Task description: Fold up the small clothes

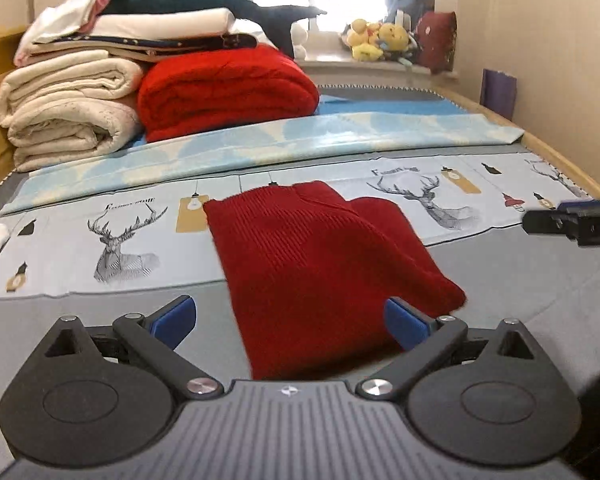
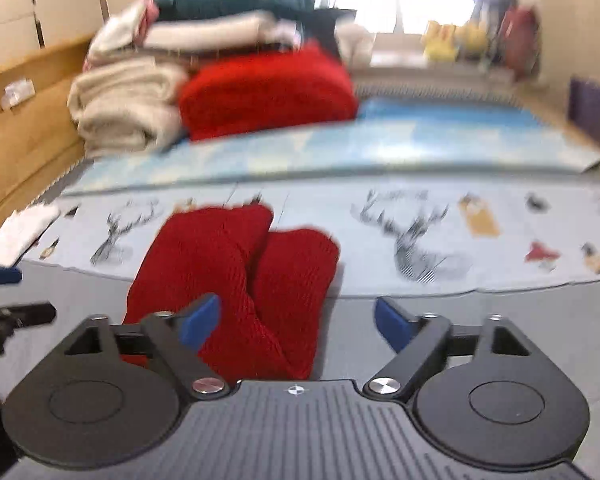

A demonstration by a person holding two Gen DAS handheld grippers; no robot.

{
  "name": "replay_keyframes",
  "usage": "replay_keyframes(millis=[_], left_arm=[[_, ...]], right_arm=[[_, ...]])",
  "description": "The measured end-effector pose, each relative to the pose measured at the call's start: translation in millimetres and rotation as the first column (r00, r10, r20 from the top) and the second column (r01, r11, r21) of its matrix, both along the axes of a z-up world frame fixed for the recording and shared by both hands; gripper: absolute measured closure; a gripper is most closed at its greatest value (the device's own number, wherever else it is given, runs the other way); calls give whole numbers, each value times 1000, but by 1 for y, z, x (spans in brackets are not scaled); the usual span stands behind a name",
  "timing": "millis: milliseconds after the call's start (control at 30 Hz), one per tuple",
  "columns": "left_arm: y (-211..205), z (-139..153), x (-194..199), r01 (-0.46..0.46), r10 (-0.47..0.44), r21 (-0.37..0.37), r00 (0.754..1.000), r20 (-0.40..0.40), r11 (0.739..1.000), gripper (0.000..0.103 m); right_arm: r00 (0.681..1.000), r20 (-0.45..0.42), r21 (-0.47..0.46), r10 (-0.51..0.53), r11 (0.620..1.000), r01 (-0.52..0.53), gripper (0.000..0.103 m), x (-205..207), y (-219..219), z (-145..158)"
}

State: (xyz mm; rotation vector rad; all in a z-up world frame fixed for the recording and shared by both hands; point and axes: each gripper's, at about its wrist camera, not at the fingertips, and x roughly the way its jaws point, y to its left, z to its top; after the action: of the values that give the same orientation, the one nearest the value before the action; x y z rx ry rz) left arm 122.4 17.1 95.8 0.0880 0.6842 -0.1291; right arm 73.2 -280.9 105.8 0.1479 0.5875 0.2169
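A small red knitted garment [image 1: 316, 264] lies folded on the bed, partly on the deer-print sheet [image 1: 112, 240] and partly on the grey cover. My left gripper [image 1: 290, 320] is open and empty, its blue fingertips [image 1: 404, 324] on either side of the garment's near end. In the right wrist view the same red garment [image 2: 240, 280] lies ahead and to the left. My right gripper [image 2: 296, 322] is open and empty, its left fingertip [image 2: 200, 320] in front of the garment. The right gripper's tip [image 1: 572, 216] shows at the right edge of the left wrist view.
A stack of folded cream blankets [image 1: 68, 112] and a red quilt [image 1: 224, 88] sit at the far left of the bed. A white cloth [image 2: 20, 232] lies at the left. Plush toys [image 1: 376, 40] sit on the windowsill. A wooden bed frame [image 2: 24, 128] runs along the left.
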Motion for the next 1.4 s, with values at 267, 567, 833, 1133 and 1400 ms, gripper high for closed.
replay_keyframes(millis=[267,567,833,1133,1400], left_arm=[[-19,-28,-14,-92,93,62,996,-15,994,0],[3,-46,6,-174,170,-18,973,-156,984,0],[3,-52,8,-175,172,-5,970,-175,984,0],[3,-53,11,-177,173,-9,969,-177,984,0],[0,-54,11,-170,166,-9,970,-175,985,0]], right_arm=[[995,-100,34,-31,999,34,13,-22,16,-34],[992,-127,-23,-12,1000,9,13,-9,27,-44],[993,-110,-67,41,997,-49,12,-17,41,-44],[992,-120,-53,45,997,-52,12,-14,43,-46],[991,-121,-60,53,996,-60,12,-13,46,-48]])
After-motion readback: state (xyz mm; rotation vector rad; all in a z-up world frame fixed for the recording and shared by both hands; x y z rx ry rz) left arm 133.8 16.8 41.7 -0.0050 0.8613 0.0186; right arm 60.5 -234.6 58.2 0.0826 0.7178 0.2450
